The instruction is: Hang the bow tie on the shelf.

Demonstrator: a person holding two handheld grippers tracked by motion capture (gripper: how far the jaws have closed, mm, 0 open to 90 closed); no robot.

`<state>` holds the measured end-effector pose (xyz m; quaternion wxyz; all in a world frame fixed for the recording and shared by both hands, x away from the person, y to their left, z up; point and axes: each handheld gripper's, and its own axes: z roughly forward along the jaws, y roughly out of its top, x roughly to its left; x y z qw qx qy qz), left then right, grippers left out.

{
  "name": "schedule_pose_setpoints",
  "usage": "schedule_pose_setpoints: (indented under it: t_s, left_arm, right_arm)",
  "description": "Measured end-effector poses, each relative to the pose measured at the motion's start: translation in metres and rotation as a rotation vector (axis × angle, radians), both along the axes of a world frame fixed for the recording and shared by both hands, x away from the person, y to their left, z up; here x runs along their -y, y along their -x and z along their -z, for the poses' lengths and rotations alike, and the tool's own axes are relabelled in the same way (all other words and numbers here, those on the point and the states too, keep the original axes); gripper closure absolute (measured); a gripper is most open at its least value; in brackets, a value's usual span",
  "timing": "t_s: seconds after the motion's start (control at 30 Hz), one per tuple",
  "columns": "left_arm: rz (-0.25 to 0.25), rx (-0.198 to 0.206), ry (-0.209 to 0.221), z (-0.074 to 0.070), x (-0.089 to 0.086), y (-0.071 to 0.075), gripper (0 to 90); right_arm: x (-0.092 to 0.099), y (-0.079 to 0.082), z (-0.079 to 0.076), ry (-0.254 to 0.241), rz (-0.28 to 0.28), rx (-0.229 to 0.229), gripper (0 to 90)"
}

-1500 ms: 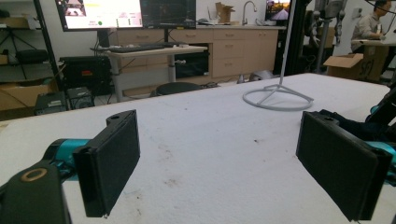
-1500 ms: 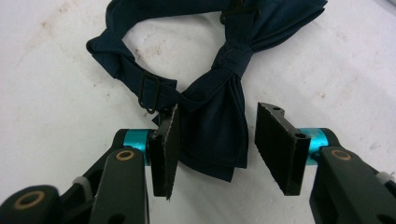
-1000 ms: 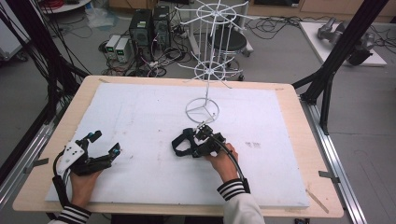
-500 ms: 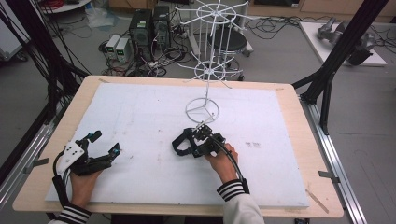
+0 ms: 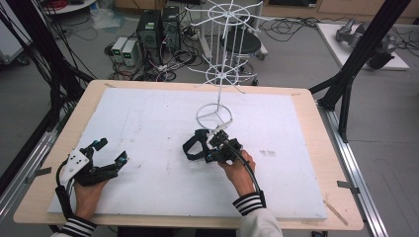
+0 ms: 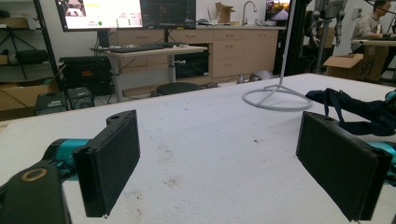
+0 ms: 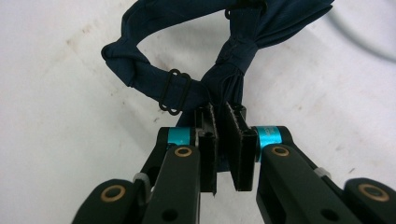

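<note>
Right tool: my jaws are clenched on the navy bow tie, pinching the fabric just below its knot (lower centre of the right gripper view).
Left tool: released, jaws spread wide, resting on the worktop at the lower left of the high view.
Bow tie: lying on the worktop, centre of the high view, just beside the ring base of the white wire stand.

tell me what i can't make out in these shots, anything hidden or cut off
- Bow tie: its top is cut off by the right gripper view's edge, its near wing sits behind the right gripper.
- White wire rack: top cropped in high view.
- Left gripper: jaw bases cut off below.
</note>
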<state>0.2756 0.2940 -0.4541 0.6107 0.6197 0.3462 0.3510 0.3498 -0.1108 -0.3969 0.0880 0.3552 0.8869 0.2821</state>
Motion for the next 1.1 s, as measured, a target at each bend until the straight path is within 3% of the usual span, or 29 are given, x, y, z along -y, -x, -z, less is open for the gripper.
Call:
schedule_pose_setpoints:
  t_s: [0.43,0.5,0.57,0.6,0.73,0.8,1.1]
  left_arm:
    - [0.0,0.0,-0.001,0.0,0.0,0.0,14.0]
    - [0.001,-0.001,0.001,0.0,0.0,0.0,13.9]
    - [0.001,-0.001,0.0,0.0,0.0,0.0,13.9]
    - [0.001,-0.002,0.0,0.0,0.0,0.0,13.9]
    - [0.001,-0.002,-0.001,0.0,0.0,0.0,13.9]
    - [0.001,-0.001,-0.001,0.0,0.0,0.0,13.9]
    - [0.002,-0.001,-0.002,0.0,0.0,0.0,13.9]
  right_arm:
    - [0.008,0.006,-0.016,-0.092,0.024,0.136,83.8]
    - [0.01,0.008,-0.02,-0.137,0.03,0.171,83.8]
    - [0.011,0.008,-0.022,-0.151,0.03,0.186,83.8]
    - [0.012,0.01,-0.025,-0.185,0.03,0.216,83.8]
    - [0.014,0.013,-0.03,-0.223,0.036,0.266,83.8]
    - [0.016,0.016,-0.034,-0.256,0.034,0.328,83.8]
    - [0.018,0.025,-0.045,-0.312,0.02,0.483,83.8]
